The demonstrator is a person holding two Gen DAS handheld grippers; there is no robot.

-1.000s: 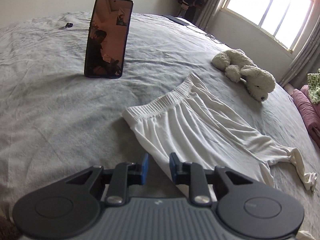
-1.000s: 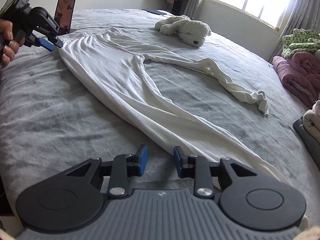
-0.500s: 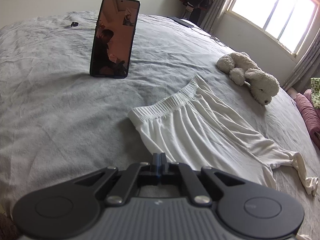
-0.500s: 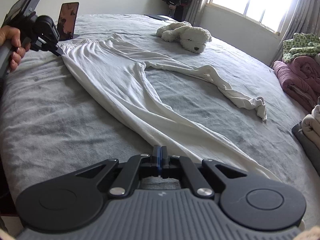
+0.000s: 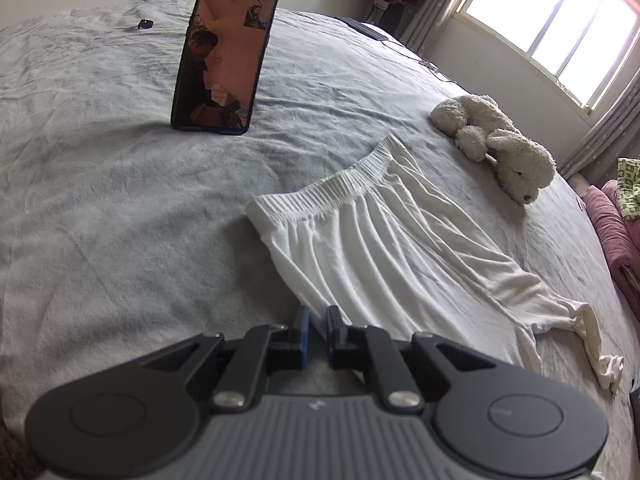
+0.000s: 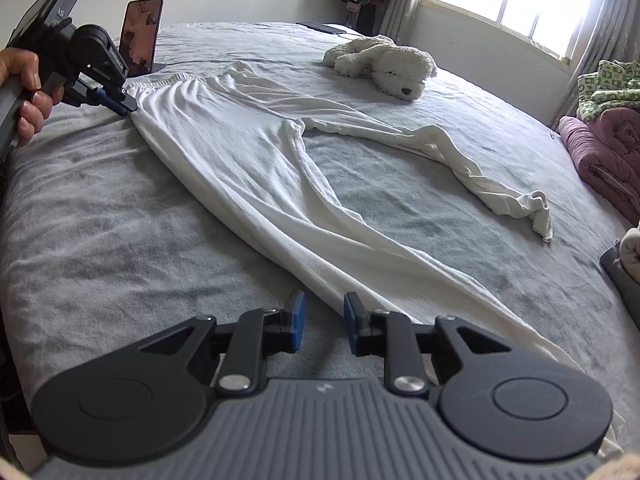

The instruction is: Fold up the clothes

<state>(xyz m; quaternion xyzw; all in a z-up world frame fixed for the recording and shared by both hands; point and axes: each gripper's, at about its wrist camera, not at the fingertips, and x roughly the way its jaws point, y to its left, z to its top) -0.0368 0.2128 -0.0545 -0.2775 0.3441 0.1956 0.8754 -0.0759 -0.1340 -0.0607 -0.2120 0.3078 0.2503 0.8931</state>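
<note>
1. My right tongs: jaws apart, just been opening, nothing between them; edge of the near trouser leg lies just ahead. Risk: closing short and pinching blanket instead of cloth.
2. My left tongs: a narrow gap, just been opening slightly; the trouser side edge lies at the tips, not clamped as far as I can tell. Risk: a thin bite slips when lifted.
3. White trousers: spread on the bed, legs splayed, far leg twisted. Risk: fold comes out crooked.
4. Phone: upright beyond the waistband. Risk: dragged cloth topples it.
5. Soft toy: near the far leg; may snag.
</note>
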